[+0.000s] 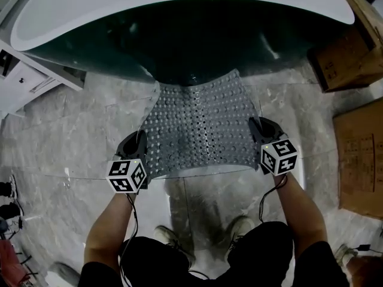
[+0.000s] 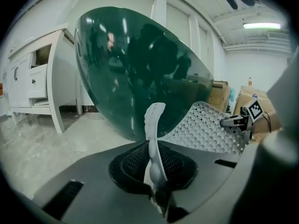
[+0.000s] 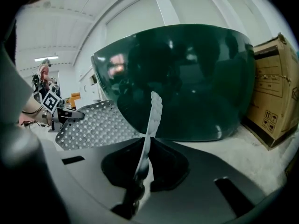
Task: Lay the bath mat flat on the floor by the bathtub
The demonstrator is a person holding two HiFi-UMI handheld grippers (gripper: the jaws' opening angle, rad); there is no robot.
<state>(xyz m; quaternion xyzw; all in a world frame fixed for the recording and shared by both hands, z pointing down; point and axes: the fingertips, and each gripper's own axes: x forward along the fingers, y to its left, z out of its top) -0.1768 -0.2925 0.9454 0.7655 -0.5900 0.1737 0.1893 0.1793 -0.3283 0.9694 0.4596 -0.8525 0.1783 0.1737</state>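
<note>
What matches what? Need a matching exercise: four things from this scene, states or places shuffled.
Things
1. bath mat
2. bathtub
3. cardboard box
4. white cabinet

States or places
a. at the head view's right edge
b. dark green shell, white top
c. pinched at one side by the left hand-held gripper, at the other by the right hand-held gripper
d. at the head view's left edge, beside the tub

Pairs: 1-c, 2-b, 3-a, 4-d
</note>
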